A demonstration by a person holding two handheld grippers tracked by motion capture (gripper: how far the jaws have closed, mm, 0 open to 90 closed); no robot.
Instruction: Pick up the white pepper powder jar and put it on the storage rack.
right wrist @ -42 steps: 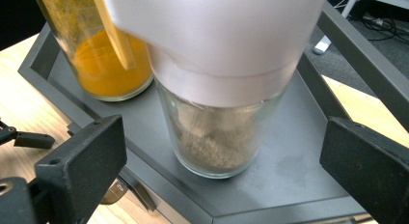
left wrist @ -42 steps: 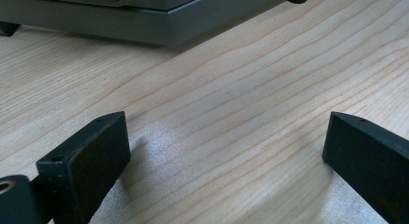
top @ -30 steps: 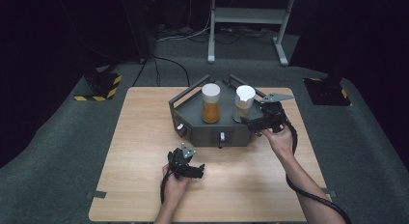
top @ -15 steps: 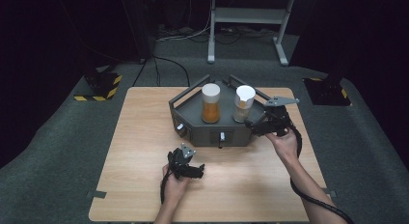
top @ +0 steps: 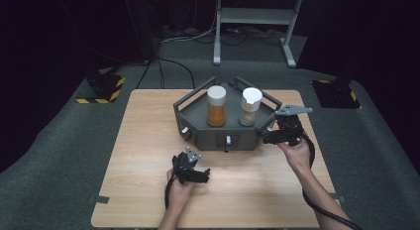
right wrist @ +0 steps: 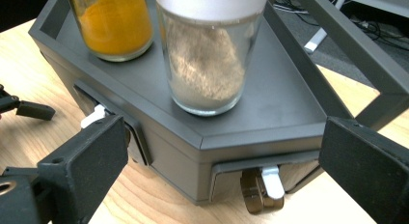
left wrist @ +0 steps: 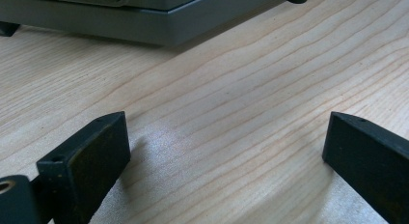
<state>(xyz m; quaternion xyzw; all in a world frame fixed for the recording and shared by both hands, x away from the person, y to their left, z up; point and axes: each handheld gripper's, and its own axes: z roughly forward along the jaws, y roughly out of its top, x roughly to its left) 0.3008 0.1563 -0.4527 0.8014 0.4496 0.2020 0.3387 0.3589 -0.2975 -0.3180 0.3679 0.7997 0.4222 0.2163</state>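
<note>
Step in hand: approach. I have the right tool [top: 267,137] at the right front corner of the grey tray [top: 195,111], and I judge the latch [right wrist: 263,184] on that face to be what it is after.
Right tool: jaws spread wide, gripping nothing; in the right gripper view they sit either side of the tray corner, clear of it.
Latch: a white tab with a brassy catch beside it, set in a recess low on the tray's side wall, between my jaws and slightly low in the right gripper view. A second white tab [right wrist: 94,117] sits on the next face over.
Left tool [top: 198,175]: jaws open, empty, low over the bare counter [top: 143,141], well short of the tray front.
Jars: orange-filled jar [top: 216,106] and pale-powder jar [top: 250,106] stand upright on the tray, near each other, both capped white.
Next move, my read: drop the right tool a little, ease in until the tab lies between the jaws, then close. The tab is small, so alignment matters.
Risk: nudging the tray could rock the jars.
</note>
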